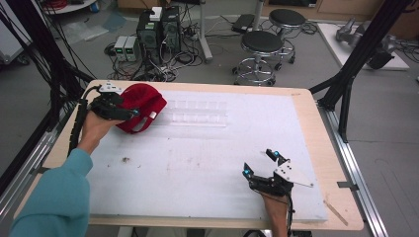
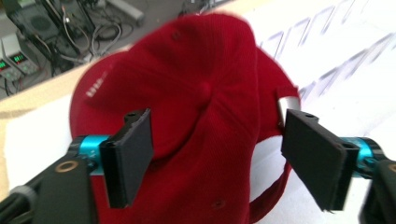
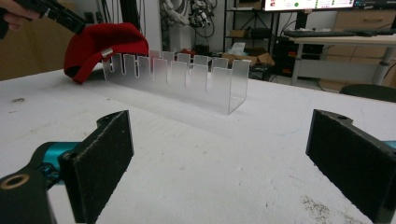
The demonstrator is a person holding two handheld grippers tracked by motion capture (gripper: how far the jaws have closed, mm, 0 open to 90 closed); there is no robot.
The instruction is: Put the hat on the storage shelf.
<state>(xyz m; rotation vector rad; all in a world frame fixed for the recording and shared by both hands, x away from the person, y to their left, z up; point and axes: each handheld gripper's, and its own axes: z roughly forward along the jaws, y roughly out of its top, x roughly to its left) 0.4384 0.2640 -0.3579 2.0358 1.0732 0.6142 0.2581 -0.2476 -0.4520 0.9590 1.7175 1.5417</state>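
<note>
A red cap [image 1: 144, 101] lies at the far left of the white board [image 1: 197, 163], its back end leaning on a clear slotted rack [image 1: 197, 113]. My left gripper [image 1: 131, 113] reaches over the cap from the left. In the left gripper view the jaws of my left gripper [image 2: 219, 154] stand apart on either side of the cap's [image 2: 201, 93] back panel and strap, with the pads not seen pressing. My right gripper [image 1: 258, 162] rests open near the board's front right, nothing between its pads [image 3: 100, 163]. In the right gripper view the cap [image 3: 100, 44] sits at the rack's [image 3: 187, 77] far left end.
The wooden table edge [image 1: 323, 148] frames the board. Black frame posts [image 1: 356, 64] stand at the right, and cables hang at the left. Stools [image 1: 261, 44] and computer boxes [image 1: 158, 29] sit on the floor beyond the table. A small dirt speck [image 1: 126, 159] marks the board.
</note>
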